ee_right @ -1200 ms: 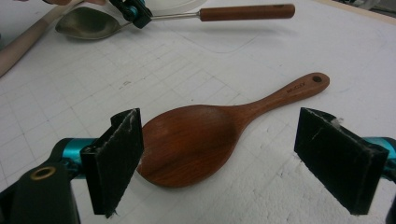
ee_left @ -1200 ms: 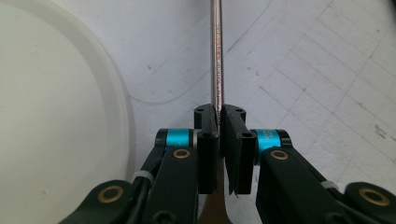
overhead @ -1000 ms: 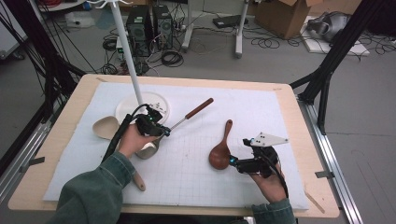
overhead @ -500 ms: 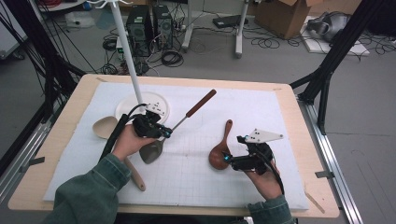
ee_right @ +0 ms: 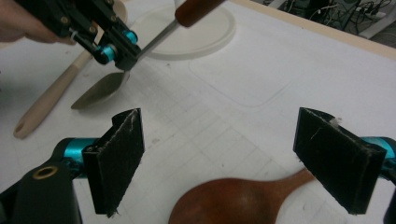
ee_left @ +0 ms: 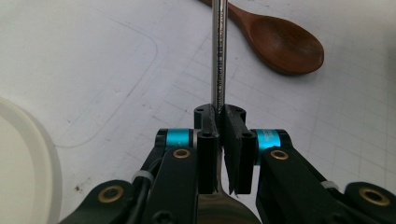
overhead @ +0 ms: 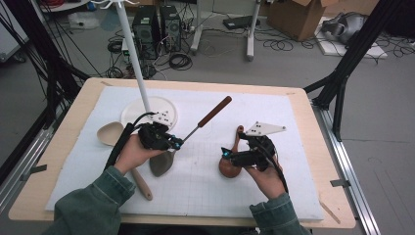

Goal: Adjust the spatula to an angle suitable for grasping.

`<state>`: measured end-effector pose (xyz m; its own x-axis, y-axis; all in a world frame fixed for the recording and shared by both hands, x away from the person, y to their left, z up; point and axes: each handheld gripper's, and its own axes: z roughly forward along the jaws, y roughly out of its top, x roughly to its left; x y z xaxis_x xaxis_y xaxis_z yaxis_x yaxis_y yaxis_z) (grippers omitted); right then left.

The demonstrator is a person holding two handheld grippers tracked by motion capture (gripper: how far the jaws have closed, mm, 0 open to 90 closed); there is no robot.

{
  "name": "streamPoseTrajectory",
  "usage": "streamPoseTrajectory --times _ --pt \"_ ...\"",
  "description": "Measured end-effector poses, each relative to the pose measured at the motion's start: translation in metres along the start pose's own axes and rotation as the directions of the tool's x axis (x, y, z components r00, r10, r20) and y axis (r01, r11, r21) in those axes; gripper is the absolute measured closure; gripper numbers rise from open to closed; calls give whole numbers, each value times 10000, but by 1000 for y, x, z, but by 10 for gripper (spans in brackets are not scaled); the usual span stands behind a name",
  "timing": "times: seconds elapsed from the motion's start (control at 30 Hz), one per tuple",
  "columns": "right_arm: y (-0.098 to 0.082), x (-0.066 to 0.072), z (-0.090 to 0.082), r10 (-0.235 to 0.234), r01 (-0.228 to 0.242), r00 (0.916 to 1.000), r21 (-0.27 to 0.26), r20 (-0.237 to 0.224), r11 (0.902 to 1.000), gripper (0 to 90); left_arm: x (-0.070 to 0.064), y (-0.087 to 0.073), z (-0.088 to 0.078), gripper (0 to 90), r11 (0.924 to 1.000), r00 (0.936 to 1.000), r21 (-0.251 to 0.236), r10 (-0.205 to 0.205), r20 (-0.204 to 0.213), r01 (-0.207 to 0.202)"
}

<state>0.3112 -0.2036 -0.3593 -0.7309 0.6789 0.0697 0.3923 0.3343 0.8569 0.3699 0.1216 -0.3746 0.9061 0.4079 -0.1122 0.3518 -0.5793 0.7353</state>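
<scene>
Gripping the thin steel shaft of a metal spoon (overhead: 169, 155) just above its bowl, the left gripper (overhead: 172, 143) has its jaws pressed tight on it, seen clearest in the left gripper view, where the shaft (ee_left: 218, 51) runs straight up from between the black pads. The spoon hangs clear of the white mat (overhead: 195, 191), bowl low and toward the desk's near edge, its dark red-brown handle (overhead: 214, 111) slanting up toward the far edge.

Nearer the near right corner, the right gripper (overhead: 226, 154) stands with its jaws wide apart, holding nothing; in the right gripper view its two pads (ee_right: 116, 158) straddle the bowl of a dark wooden spoon (ee_right: 233, 203) without touching it. That spoon lies flat on the mat, handle pointing toward the far edge.

By the near left, a pale wooden spoon (overhead: 139, 181) lies under the left hand. Farther back sits a white plate (overhead: 134, 110), a white pole (overhead: 134, 54) rising from it.
</scene>
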Motion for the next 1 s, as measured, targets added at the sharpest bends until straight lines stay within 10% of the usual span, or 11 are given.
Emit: streamPoseTrajectory --times 1.0 --pt "62 9 29 1018 -1071 9933 -1065 -539 9885 457 -17 8 2 836 9986 9976 -250 468 501 -456"
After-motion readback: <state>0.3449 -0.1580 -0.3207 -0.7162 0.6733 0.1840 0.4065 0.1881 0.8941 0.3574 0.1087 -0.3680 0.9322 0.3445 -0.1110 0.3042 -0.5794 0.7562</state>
